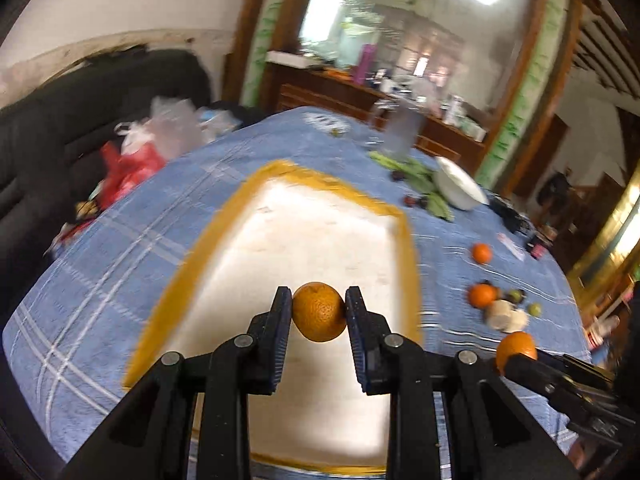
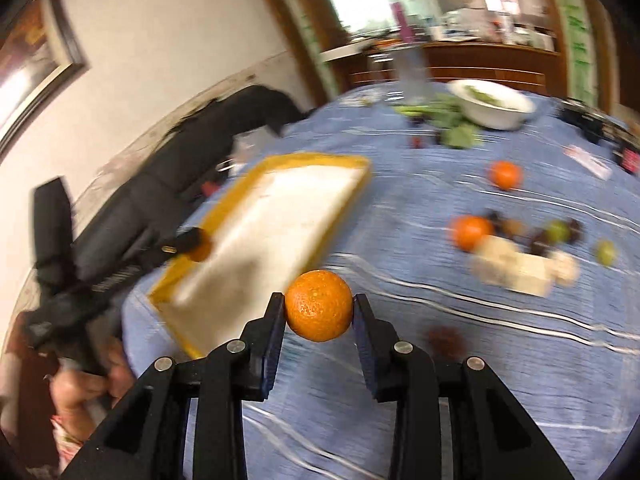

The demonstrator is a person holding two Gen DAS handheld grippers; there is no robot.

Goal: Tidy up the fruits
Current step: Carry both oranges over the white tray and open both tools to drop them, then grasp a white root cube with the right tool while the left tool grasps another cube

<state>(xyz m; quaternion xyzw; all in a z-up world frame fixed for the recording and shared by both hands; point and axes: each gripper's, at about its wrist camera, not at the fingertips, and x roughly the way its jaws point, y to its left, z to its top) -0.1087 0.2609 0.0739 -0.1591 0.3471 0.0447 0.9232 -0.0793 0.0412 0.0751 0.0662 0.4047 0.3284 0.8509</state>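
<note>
A blue checked cloth is covering the bench [image 1: 120, 240], with the yellow-rimmed tray [image 1: 192, 248] lying lengthwise away from you. Your left gripper [image 1: 319, 312] is holding its fingers narrowly apart, pinching a round, dimpled orange [image 1: 319, 314] above the tray. Your right gripper [image 2: 319, 312] is likewise clamping a second orange [image 2: 319, 306] over the cloth beside the tray.

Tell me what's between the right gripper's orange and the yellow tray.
Only bare blue tablecloth separates the orange from the tray, seen in the right wrist view.
</note>
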